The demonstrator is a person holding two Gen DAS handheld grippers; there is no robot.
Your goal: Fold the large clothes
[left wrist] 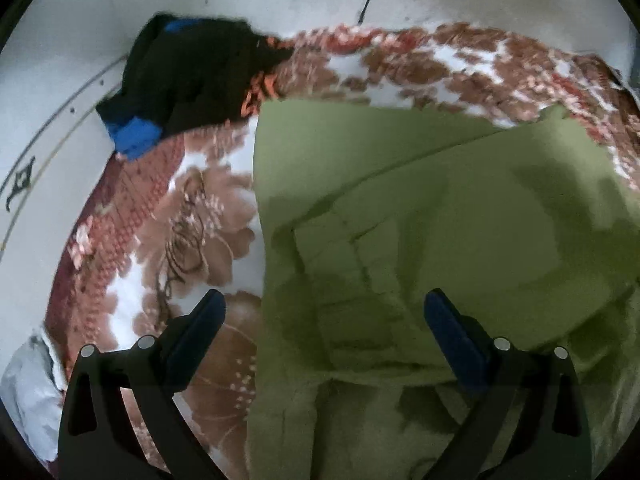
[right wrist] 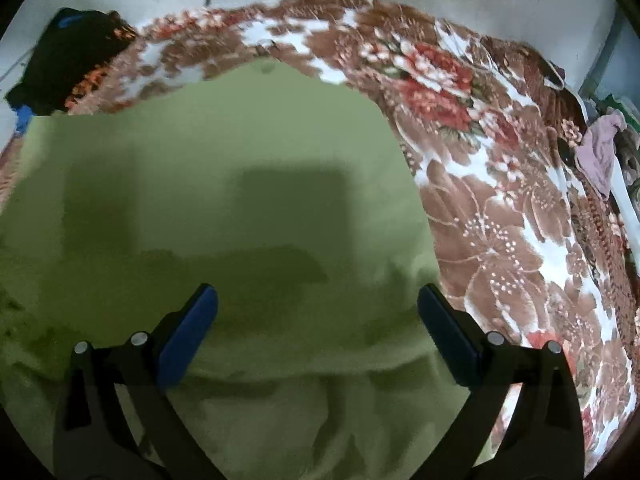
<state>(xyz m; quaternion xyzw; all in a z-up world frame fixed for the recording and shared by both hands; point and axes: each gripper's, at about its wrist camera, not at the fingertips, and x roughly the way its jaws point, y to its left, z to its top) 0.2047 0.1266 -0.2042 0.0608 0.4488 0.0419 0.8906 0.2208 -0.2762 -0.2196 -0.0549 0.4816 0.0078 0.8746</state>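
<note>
Item: green garment (left wrist: 420,208), partly folded, lying on a floral blanket (left wrist: 168,240). I see it directly ahead of and beneath both tools.

Left hand-held gripper (left wrist: 324,316): jaws spread wide, holding nothing, poised over the garment's left edge.

Right hand-held gripper (right wrist: 318,308): likewise wide apart and empty, above the garment (right wrist: 240,184), its right edge just beyond the right finger.

Handling, as I judge it: soft, light, limp cloth; it should sag and slip if pinched thinly. I would take the near layered edge at its two corners.

Other: dark clothes (left wrist: 188,76) far ahead-left, well apart.
</note>
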